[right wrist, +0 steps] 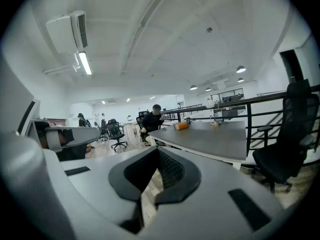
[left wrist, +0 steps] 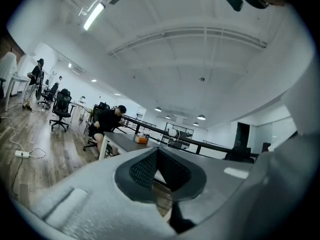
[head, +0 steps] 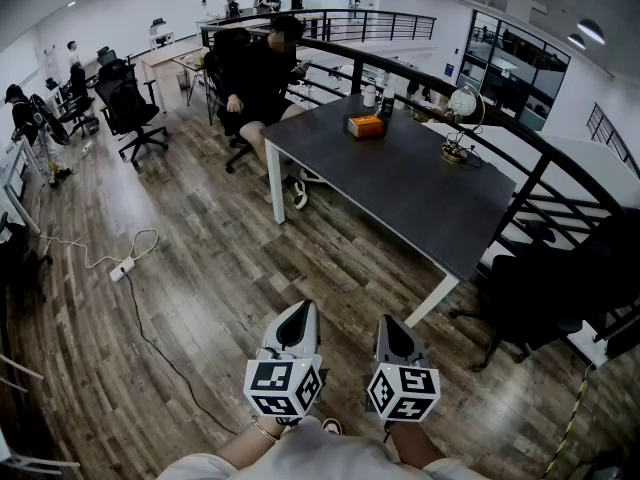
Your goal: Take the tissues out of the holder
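The orange tissue holder sits on the far part of a dark grey table, well ahead of both grippers. My left gripper and right gripper are side by side at the bottom of the head view, over the wooden floor short of the table, both shut and empty. In the left gripper view the holder is small above the closed left gripper. The right gripper view shows the holder on the table beyond the closed right gripper.
A person in black sits at the table's far end. A globe and small items stand near the black railing. A black office chair is at the right, and a power strip with its cable lies on the floor at the left.
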Available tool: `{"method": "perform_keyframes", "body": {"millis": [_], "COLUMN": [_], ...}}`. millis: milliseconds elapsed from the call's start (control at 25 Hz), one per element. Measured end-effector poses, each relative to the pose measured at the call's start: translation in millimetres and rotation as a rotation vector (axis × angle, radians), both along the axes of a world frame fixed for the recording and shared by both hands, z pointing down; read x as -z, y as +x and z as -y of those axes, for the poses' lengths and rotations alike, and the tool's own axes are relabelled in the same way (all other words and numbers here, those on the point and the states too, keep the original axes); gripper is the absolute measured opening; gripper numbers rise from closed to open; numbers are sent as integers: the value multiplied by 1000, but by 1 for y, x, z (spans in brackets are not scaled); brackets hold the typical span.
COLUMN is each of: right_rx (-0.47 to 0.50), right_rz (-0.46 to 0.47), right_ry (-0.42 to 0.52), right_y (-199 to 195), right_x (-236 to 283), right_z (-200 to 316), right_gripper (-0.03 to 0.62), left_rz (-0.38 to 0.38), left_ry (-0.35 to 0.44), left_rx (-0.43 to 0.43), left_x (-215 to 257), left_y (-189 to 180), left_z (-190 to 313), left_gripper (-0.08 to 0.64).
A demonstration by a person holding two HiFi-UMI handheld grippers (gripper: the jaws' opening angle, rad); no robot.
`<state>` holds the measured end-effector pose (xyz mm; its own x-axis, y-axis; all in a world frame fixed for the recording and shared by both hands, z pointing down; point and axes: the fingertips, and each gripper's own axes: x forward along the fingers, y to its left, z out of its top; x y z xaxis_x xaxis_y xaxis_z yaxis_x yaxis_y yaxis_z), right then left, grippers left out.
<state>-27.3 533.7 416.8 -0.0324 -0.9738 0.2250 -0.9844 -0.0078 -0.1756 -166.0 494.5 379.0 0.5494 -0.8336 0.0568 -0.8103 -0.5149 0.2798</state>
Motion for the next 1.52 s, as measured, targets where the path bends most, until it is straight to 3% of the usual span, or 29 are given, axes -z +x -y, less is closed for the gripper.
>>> {"method": "perform_keyframes", "body": {"millis": [520,840,1160,1520], "right_rx": [-8,-53,-90,-89], "right_rz": [-6,6,5,0], "right_ry": [-18,-36,-62,-59], "right_y": [-9,-26,-36,-25], "right_x": [-3,-9,-25,-25], "right_z": [0,9,25,63], "right_gripper": [6,8,8,8], "left_rz": [-14,2,3,-3], "left_ry": [-15,-44,-60,-63], "left_rx": [-4,-69,-93,-109], "left_x": [-1,-9,-16,-18], "left_y": [-9,-27,-47,-36], "left_z": [5,13,40,73], "left_gripper": [9,9,9,9]}}
